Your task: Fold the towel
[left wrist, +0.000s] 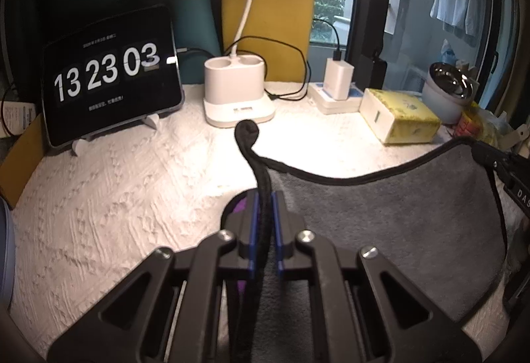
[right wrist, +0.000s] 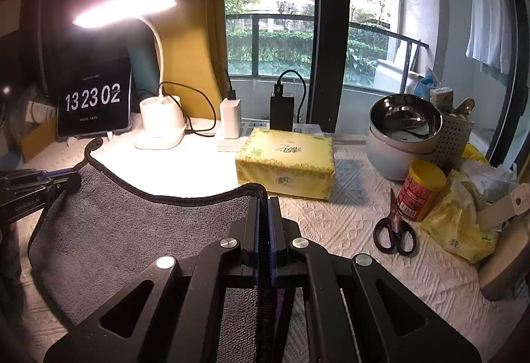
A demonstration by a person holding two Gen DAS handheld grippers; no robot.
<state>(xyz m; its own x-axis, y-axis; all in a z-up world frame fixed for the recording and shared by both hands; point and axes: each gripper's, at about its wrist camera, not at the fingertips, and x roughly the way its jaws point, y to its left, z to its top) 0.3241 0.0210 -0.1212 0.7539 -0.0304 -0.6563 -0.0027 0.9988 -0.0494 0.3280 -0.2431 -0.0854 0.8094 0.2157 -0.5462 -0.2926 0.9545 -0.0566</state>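
Note:
A grey towel (left wrist: 381, 217) with black edging hangs stretched between my two grippers above the white textured table cover (left wrist: 99, 197). My left gripper (left wrist: 264, 197) is shut on the towel's left corner, whose black hem curls up past the fingertips. My right gripper (right wrist: 263, 200) is shut on the towel's (right wrist: 132, 230) right corner. The far edge sags in a curve between the two. The right gripper also shows at the right edge of the left wrist view (left wrist: 490, 159). The left gripper shows at the left edge of the right wrist view (right wrist: 71, 179).
At the back stand a tablet clock (left wrist: 109, 74), a white lamp base (left wrist: 237, 88), a charger on a power strip (left wrist: 338, 81), and a yellow tissue box (right wrist: 288, 160). To the right lie a steel bowl (right wrist: 404, 121), a red can (right wrist: 420, 190), scissors (right wrist: 394, 230) and yellow packets (right wrist: 460, 223).

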